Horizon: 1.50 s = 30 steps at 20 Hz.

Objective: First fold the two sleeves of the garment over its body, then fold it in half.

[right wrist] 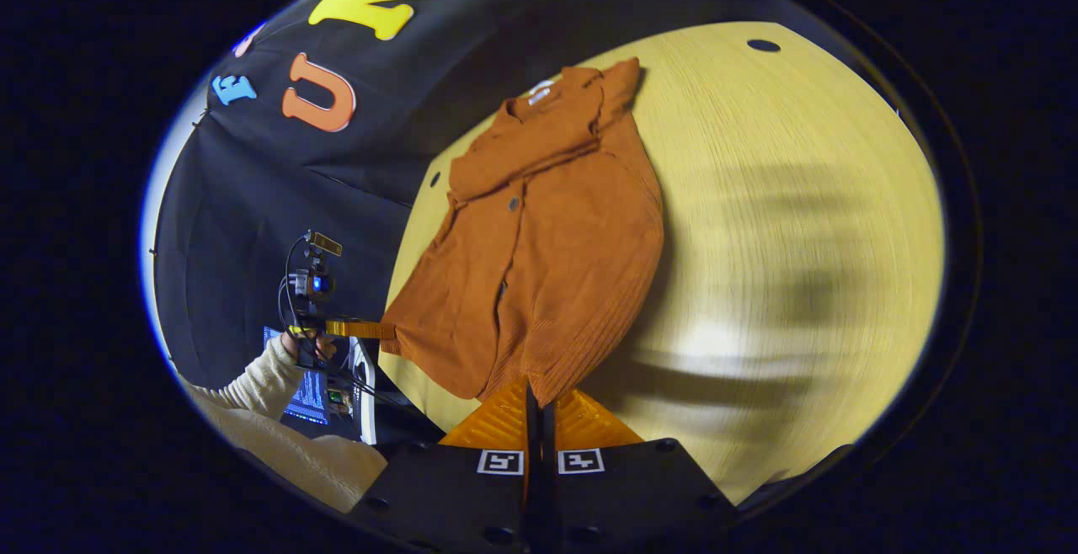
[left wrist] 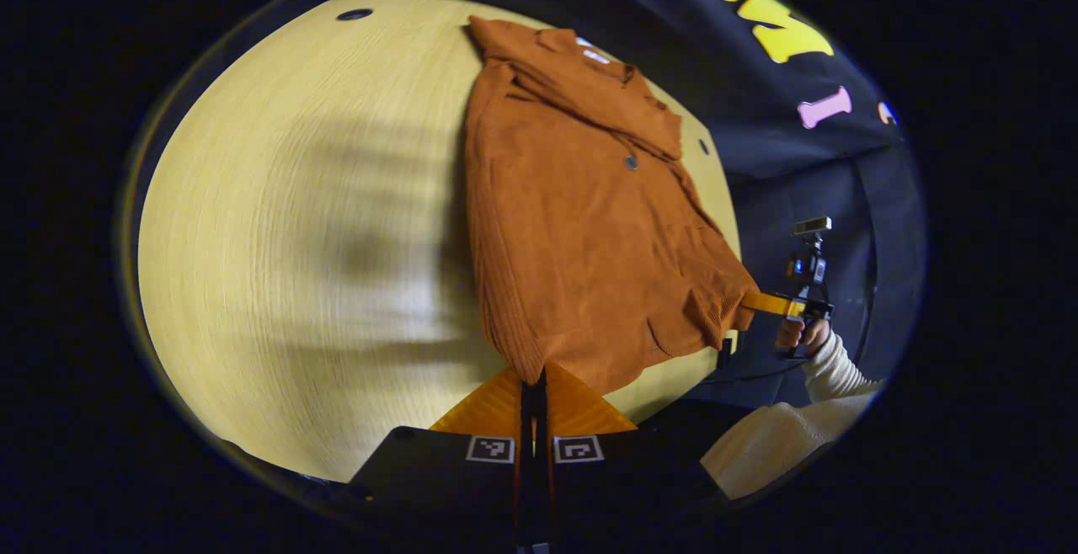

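Now the shirt [left wrist: 581,226] lay flat on the table [left wrist: 295,242], collar toward the far edge, hem toward the near edge, its long axis running straight away from both tools. Sleeves looked already laid over the body, so my read was that the halving fold was the step in hand.

Left tool [left wrist: 534,390] sat at the near edge with its fingers together, and they appeared clamped on one hem corner, the cloth rising right out of the tips. Right tool [right wrist: 539,407] was the same story on the other hem corner, fingers pressed together with the ribbed hem caught between them. From the left gripper view the right tool showed farther off at the hem's far corner, a hand [left wrist: 800,333] and pale sleeve [left wrist: 829,369] behind it, off the table's side edge.

So each tool had a corner, the hem stretched between them, and neither was nearer the collar [left wrist: 589,66] than the other. The coming move turned on that one line: hem at the tools, collar dead ahead along the shirt's length. Judging by that, both corners would need to travel together toward the far edge, level, or the fold would land skewed. Soft knit, likely to sag in the middle.
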### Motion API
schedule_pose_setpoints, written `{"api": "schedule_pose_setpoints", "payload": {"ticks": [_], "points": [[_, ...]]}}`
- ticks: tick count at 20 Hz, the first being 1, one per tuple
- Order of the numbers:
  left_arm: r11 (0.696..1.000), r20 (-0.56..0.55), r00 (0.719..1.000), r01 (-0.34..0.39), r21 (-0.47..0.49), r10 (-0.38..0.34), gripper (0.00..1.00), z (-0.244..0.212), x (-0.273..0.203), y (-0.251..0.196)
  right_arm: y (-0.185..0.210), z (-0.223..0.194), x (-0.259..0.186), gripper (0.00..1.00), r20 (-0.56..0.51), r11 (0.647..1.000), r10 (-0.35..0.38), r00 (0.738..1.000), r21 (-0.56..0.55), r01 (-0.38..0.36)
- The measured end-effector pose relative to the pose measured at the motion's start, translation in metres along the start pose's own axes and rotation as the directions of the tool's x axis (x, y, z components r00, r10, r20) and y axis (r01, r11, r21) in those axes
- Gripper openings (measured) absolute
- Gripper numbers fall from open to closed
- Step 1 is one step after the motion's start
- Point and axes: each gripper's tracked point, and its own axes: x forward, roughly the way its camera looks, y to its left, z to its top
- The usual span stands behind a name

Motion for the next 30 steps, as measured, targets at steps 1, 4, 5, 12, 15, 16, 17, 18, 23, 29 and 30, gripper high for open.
{"api": "schedule_pose_setpoints", "payload": {"ticks": [1,4,5,12,15,16,17,18,23,29,30], "points": [[1.000,0.012,1.000,-0.001,0.026,0.001,0.03,0.009,-0.002,-0.003,0.006,0.011,-0.005,0.00,0.015,1.000,0.005,1.000,-0.021,-0.004],[0.997,0.097,0.994,0.046,0.054,-0.051,0.03,0.040,-0.024,-0.018,0.024,0.045,-0.012,0.00,0.054,0.998,0.020,0.998,-0.061,-0.017],[0.995,0.132,0.988,0.069,0.066,-0.077,0.03,0.054,-0.032,-0.026,0.032,0.059,-0.012,0.00,0.066,0.997,0.029,0.997,-0.068,-0.024],[0.994,0.306,0.949,0.056,0.098,-0.083,0.03,0.189,-0.041,-0.051,0.057,0.181,-0.002,0.00,0.147,0.980,-0.002,0.989,-0.197,0.031],[0.998,0.346,0.937,0.017,0.065,-0.039,0.03,0.250,-0.023,-0.040,0.055,0.247,0.019,0.00,0.194,0.982,-0.043,0.980,-0.174,0.077],[0.998,0.363,0.931,0.022,0.051,-0.039,0.02,0.271,-0.018,-0.038,0.052,0.265,0.026,0.00,0.213,0.981,-0.056,0.976,-0.169,0.093],[0.999,0.367,0.930,0.010,0.042,-0.024,0.03,0.289,-0.010,-0.032,0.047,0.285,0.034,0.00,0.234,0.981,-0.067,0.970,-0.163,0.107],[0.999,0.368,0.930,-0.011,0.049,-0.008,0.03,0.305,0.000,-0.023,0.040,0.303,0.045,0.00,0.247,0.981,-0.079,0.966,-0.152,0.119],[0.997,0.286,0.957,-0.060,0.045,0.045,0.03,0.347,0.080,0.029,-0.024,0.359,0.106,0.00,0.272,0.978,-0.196,0.942,-0.020,0.210],[0.993,0.332,0.943,0.044,-0.106,-0.006,0.03,0.368,0.100,0.065,-0.077,0.386,0.104,0.00,0.343,0.978,-0.167,0.924,0.180,0.110],[0.987,0.345,0.938,0.082,-0.137,-0.030,0.03,0.370,0.098,0.066,-0.083,0.391,0.093,0.00,0.352,0.972,-0.165,0.921,0.214,0.092]]}}
